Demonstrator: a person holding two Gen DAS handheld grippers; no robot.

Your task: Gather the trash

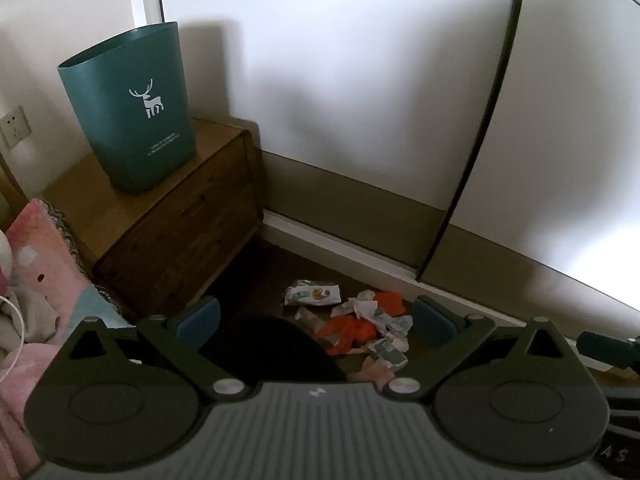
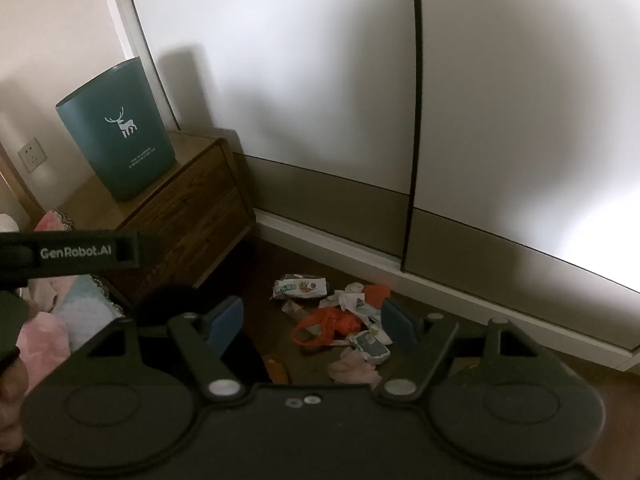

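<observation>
A pile of trash [image 1: 360, 320] lies on the dark floor by the wardrobe: an orange plastic bag [image 1: 352, 330], crumpled white paper [image 1: 366, 306], a printed snack wrapper [image 1: 314, 294] and a small carton [image 1: 390, 354]. The same trash pile [image 2: 340, 320] shows in the right wrist view. A teal bin [image 1: 128, 108] with a white deer stands upright on a wooden nightstand [image 1: 180, 216]; the teal bin [image 2: 116, 136] appears at left there too. My left gripper [image 1: 316, 318] hangs open above the pile, nothing between its fingers. My right gripper [image 2: 312, 320] is open too, high over the trash.
White wardrobe doors [image 1: 360, 80] with a beige base band run along the back. A bed with pink bedding [image 1: 44, 264] lies at left, beside the nightstand. The left gripper's body [image 2: 72, 254] crosses the right wrist view's left side. A wall socket [image 1: 14, 126] sits behind the bin.
</observation>
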